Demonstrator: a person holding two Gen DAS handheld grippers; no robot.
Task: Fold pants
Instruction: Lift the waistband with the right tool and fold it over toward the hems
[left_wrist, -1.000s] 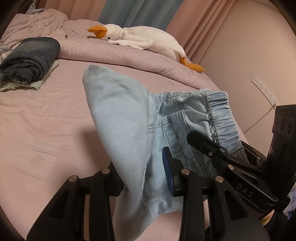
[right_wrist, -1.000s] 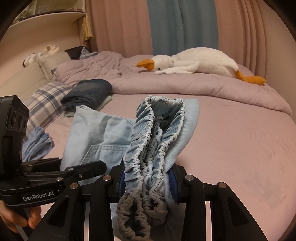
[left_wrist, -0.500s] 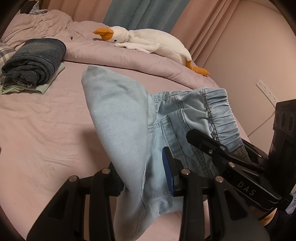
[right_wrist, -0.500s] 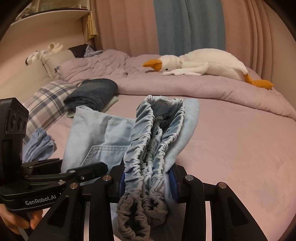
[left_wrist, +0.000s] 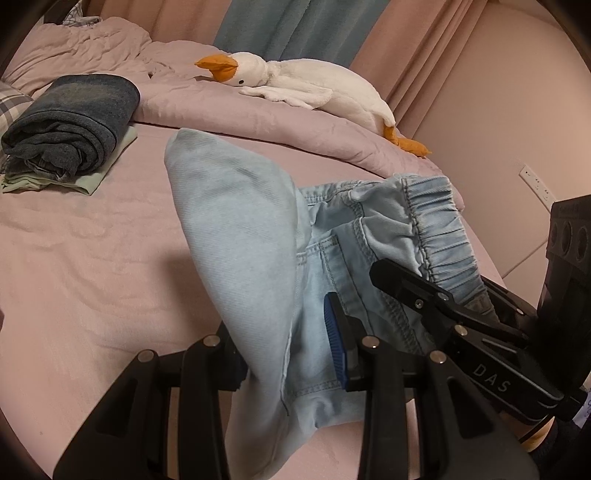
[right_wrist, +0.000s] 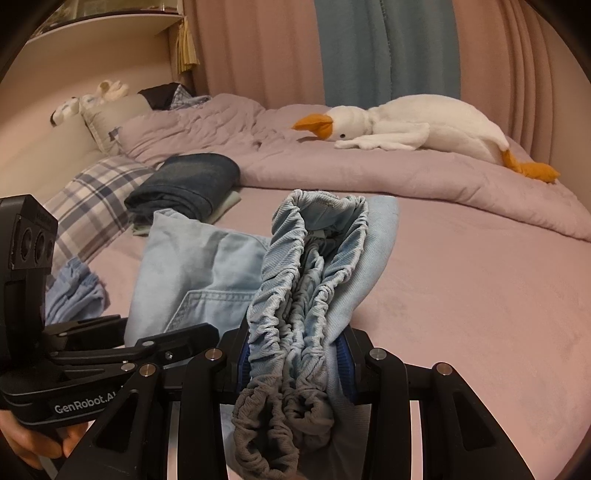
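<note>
Pants (left_wrist: 258, 258) fill the middle of the left wrist view, light blue denim, bunched into a raised fold that runs from the upper middle of the frame down to the bottom centre, held up off the pink bed (left_wrist: 92, 258). The left gripper (left_wrist: 284, 354) has its fingers clamped on that fold of leg fabric, blue pad showing on the right side of the cloth. At right of the frame the right gripper (left_wrist: 443, 306) pokes in next to the elastic waistband (left_wrist: 439, 229). A plush goose (left_wrist: 306, 85) and a folded dark stack (left_wrist: 70, 118) sit well apart along the top.

In the right wrist view the waistband (right_wrist: 306, 273) is scrunched up dead centre, and the right gripper (right_wrist: 295, 354) has its fingers squeezed on that gathered elastic. The left one shows at lower left of the frame, beside the pocket area.

Handling-wise I'd say this stuff is soft and floppy, light, not slippery, nothing fragile. It sags wherever it isn't held, so two spread-out holds make sense: the thick elastic band is the safest grab, and a seam or hem on the leg end beats loose mid-panel cloth.
</note>
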